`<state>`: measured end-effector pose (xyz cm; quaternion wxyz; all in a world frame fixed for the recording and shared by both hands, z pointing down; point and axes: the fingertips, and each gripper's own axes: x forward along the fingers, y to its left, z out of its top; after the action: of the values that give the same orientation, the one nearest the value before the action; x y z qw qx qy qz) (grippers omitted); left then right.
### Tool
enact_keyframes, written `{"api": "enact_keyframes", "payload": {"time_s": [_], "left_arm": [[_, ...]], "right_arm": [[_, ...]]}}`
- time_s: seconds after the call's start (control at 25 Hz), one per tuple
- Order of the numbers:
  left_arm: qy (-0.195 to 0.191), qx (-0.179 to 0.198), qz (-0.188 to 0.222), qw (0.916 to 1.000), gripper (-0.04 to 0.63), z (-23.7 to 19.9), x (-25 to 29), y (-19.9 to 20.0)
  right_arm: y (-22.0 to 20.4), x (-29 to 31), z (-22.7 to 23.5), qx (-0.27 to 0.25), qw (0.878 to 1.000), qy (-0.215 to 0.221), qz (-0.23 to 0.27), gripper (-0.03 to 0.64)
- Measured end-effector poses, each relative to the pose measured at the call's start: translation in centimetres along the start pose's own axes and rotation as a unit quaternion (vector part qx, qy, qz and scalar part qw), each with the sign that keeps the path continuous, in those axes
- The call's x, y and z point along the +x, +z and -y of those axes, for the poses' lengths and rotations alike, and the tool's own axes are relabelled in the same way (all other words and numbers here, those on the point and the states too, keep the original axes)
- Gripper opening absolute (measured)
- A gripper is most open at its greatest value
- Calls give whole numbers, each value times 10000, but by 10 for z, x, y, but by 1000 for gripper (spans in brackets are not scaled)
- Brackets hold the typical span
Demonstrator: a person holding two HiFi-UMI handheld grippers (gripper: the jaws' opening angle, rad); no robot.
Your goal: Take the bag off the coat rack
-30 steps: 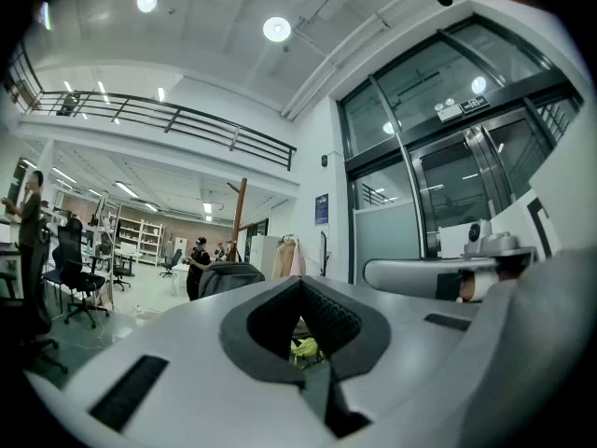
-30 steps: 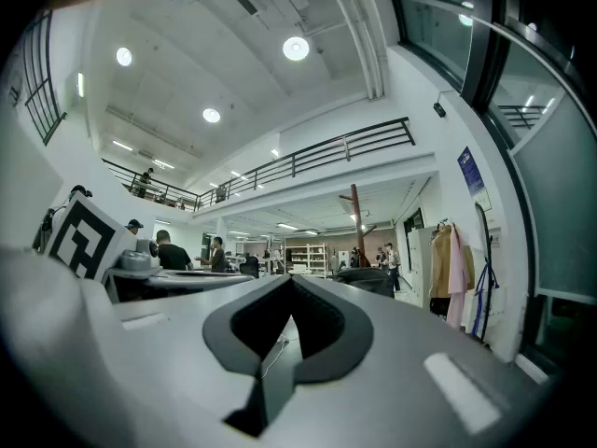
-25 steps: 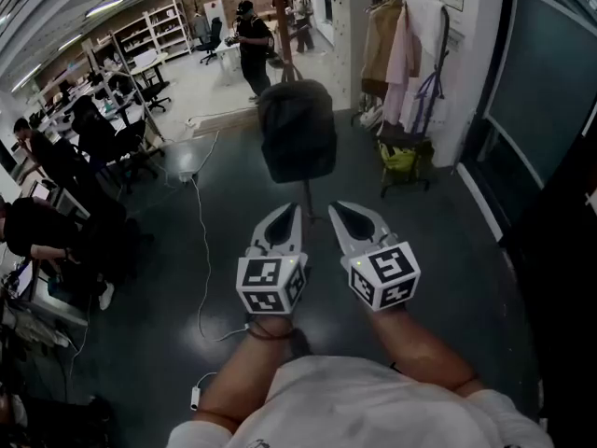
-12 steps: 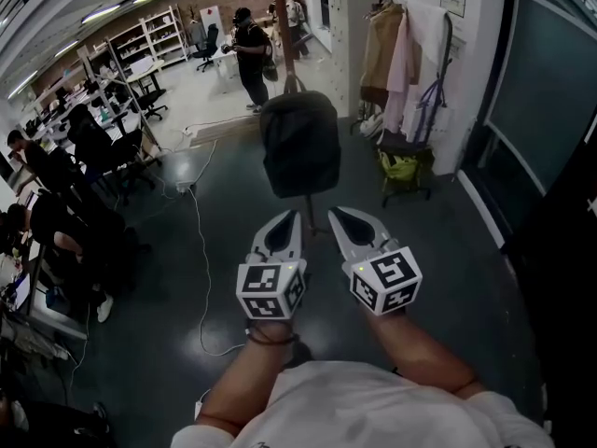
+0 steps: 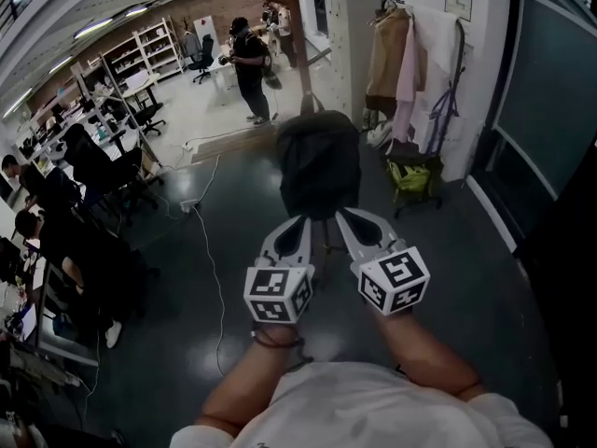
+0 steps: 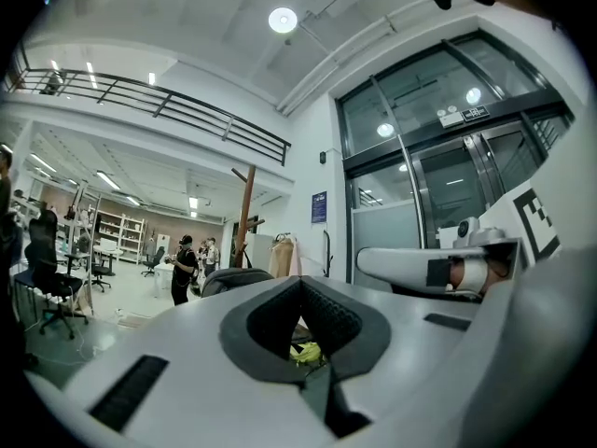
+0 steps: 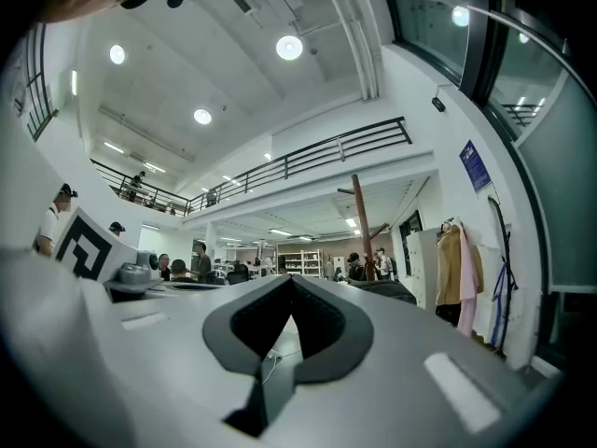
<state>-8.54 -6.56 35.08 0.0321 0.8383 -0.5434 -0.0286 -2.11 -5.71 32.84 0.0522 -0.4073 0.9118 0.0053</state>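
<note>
A black bag (image 5: pixel 317 161) hangs by its top loop on a brown wooden coat rack (image 5: pixel 300 59) straight ahead of me. My left gripper (image 5: pixel 300 221) and right gripper (image 5: pixel 342 214) are side by side just below the bag's lower edge, both shut and holding nothing. The left gripper view shows the rack pole (image 6: pixel 244 222) and the bag's top (image 6: pixel 229 280) beyond the meeting jaws. From the right gripper view I see the pole (image 7: pixel 362 231) and the bag (image 7: pixel 384 290) a little to the right. The rack's foot is hidden behind the grippers.
A clothes stand with hanging coats (image 5: pixel 396 49) and a cart with a green bag (image 5: pixel 410 175) are at the right wall. A person (image 5: pixel 249 63) stands behind the rack. Seated people and desks (image 5: pixel 65 203) fill the left. A white cable (image 5: pixel 213 259) runs across the floor.
The bag has come closer and lower in the view, and both grippers now reach its lower edge. Both grippers stay shut.
</note>
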Motion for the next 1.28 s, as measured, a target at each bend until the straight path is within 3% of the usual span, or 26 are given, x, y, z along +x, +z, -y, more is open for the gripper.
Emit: {"api": "enact_keyframes", "payload": {"time_s": [0.24, 0.64, 1.28], "left_arm": [[-202, 17, -2, 9998, 6, -45, 33, 9], [-176, 9, -39, 9998, 6, -99, 90, 3], [306, 17, 81, 9995, 8, -158, 296, 8]], "right_arm": [[-2, 53, 19, -3, 9997, -245, -2, 3], [-19, 119, 71, -30, 9995, -317, -68, 3], [-25, 278, 254, -255, 9993, 175, -204, 20]]}}
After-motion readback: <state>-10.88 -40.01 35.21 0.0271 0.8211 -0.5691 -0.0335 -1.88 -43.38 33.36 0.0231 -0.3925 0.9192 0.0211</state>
